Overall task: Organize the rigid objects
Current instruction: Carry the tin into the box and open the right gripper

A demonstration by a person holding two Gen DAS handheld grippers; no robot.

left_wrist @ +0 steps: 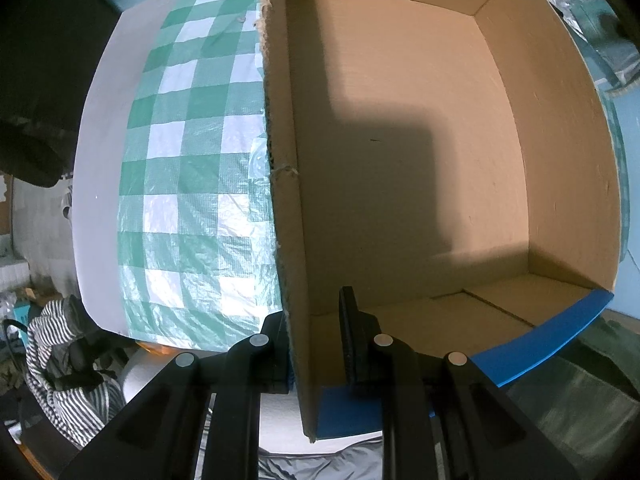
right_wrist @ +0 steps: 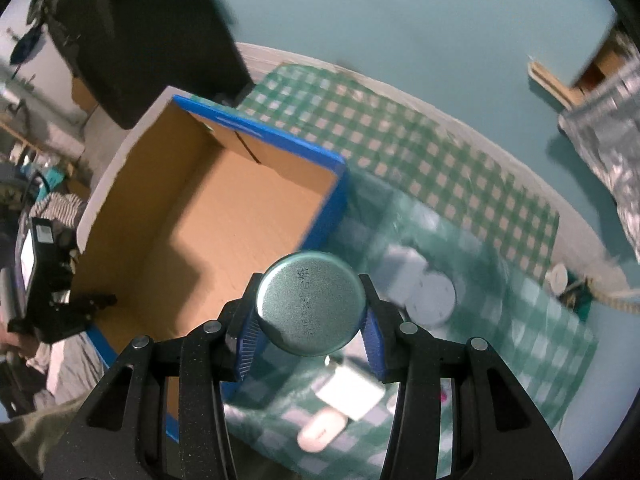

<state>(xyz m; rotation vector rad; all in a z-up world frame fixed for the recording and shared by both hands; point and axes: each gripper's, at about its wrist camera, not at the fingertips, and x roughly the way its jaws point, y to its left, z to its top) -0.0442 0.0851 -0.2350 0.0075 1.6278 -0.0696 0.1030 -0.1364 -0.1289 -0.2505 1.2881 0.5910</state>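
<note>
Through the left wrist camera, the left gripper (left_wrist: pixel 316 344) points straight down and pinches the near end of a wall of the cardboard box (left_wrist: pixel 400 152): one black finger sits outside the wall, the other inside, with the cardboard pressed between them. That wall runs from near to far up the middle of the view. Right of it lies the bare brown floor of the box, crossed by a dark shadow. Blue tape (left_wrist: pixel 552 332) edges the near right rim of the box. Left of the wall, a green-and-white checked cloth (left_wrist: pixel 184 168) covers a pale table (left_wrist: pixel 104 140). A striped fabric (left_wrist: pixel 64 352) lies low at the near left, off the table.

Over at the right wrist camera, the right gripper (right_wrist: pixel 310 312) clasps a round metal tin (right_wrist: pixel 311 304) by its sides between blue ribbed pads (right_wrist: pixel 248 340); the tin's flat end faces the camera and bears small printed characters. The tin hangs above the near right corner of the box, whose open brown inside spreads to the left and far side. On the checked cloth to the right and near side lie blurred pale things: a white round lid (right_wrist: pixel 434 298), a white block (right_wrist: pixel 352 394) and a small pale oblong piece (right_wrist: pixel 320 430). At the far left edge, the other gripper shows as a black shape on the box rim.
</note>
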